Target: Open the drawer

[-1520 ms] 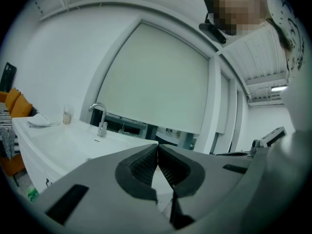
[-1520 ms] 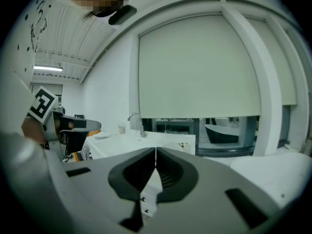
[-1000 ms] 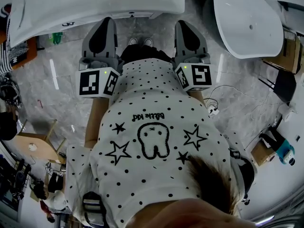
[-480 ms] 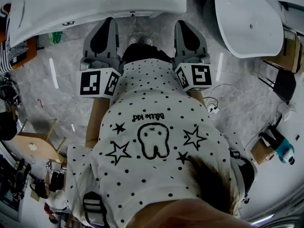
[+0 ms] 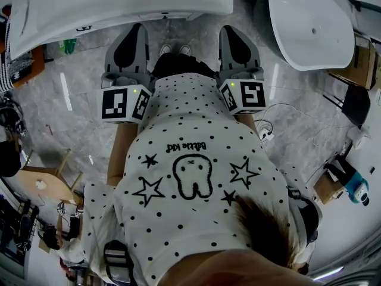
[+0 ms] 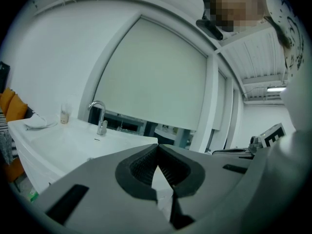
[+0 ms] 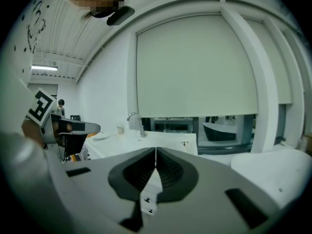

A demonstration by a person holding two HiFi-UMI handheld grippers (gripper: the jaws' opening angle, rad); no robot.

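Head view: left gripper (image 5: 132, 31) and right gripper (image 5: 231, 33) point at the white sink counter (image 5: 119, 5), near its front edge. Both gripper views show jaws clenched tip to tip. The drawer (image 7: 147, 202) front sits under that counter, straight ahead of the right gripper.

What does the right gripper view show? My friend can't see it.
The right gripper is shut and holds nothing. Past it stands a white counter with a tap, below a big pale blind.
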